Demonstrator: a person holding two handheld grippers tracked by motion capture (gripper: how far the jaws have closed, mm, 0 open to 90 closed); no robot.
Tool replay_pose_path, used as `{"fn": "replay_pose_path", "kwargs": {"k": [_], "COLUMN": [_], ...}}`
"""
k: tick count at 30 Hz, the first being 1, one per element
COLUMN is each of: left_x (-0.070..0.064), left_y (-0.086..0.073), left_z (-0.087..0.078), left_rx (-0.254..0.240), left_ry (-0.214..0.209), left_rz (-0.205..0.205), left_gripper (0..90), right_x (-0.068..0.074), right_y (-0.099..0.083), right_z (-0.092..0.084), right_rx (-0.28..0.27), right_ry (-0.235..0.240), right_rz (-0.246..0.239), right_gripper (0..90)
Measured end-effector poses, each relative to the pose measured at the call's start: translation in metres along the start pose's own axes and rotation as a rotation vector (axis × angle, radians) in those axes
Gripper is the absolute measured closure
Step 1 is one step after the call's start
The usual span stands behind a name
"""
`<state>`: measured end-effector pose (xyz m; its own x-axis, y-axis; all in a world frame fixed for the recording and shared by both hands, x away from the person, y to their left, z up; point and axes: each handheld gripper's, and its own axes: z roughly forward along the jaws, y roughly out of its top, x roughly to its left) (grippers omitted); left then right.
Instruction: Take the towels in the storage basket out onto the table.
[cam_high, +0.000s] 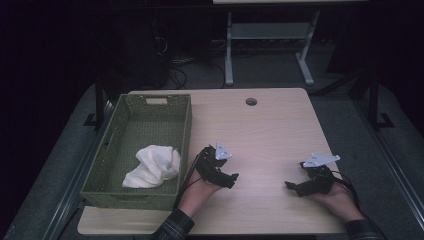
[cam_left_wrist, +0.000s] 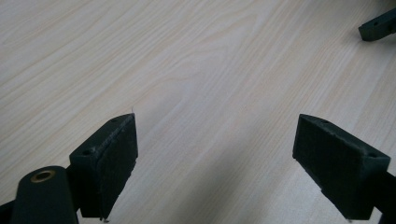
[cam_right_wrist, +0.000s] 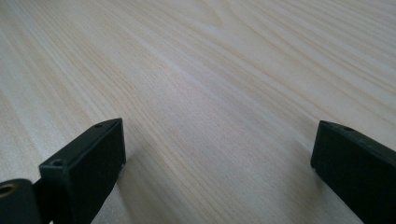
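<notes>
A pale, wood-grain rectangular table top (cam_high: 270, 130) lies under the fingers (cam_left_wrist: 107, 158) of the left gripper (cam_high: 231, 180) and runs bare between them. It is the same between the fingers (cam_right_wrist: 88, 168) of the right gripper (cam_high: 293, 188). A small round cable hole (cam_high: 251, 101) sits well beyond both sets of fingers, near the table's far edge. Farther off, a light grey metal desk frame (cam_high: 270, 40) stands on the grey carpet floor (cam_high: 340, 115). Dark tangled cables (cam_high: 175, 70) lie beside the frame, off to the left of the left gripper's fingers. A grey metal floor rail (cam_high: 395, 165) runs outside the right gripper's fingers.
</notes>
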<state>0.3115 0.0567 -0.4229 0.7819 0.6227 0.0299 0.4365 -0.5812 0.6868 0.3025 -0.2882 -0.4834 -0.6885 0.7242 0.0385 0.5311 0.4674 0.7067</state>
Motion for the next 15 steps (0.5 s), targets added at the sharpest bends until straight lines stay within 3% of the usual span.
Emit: {"fn": "replay_pose_path", "kwargs": {"k": [15], "left_x": [0.002], "left_y": [0.006], "left_z": [-0.011], "left_rx": [-0.013], "left_ry": [-0.014], "left_rz": [-0.015], "left_gripper": [13.5], "right_x": [0.0], "right_y": [0.0], "right_z": [0.0], "right_rx": [0.0], "right_ry": [0.0], "right_rz": [0.0], "right_gripper": [2.8]}}
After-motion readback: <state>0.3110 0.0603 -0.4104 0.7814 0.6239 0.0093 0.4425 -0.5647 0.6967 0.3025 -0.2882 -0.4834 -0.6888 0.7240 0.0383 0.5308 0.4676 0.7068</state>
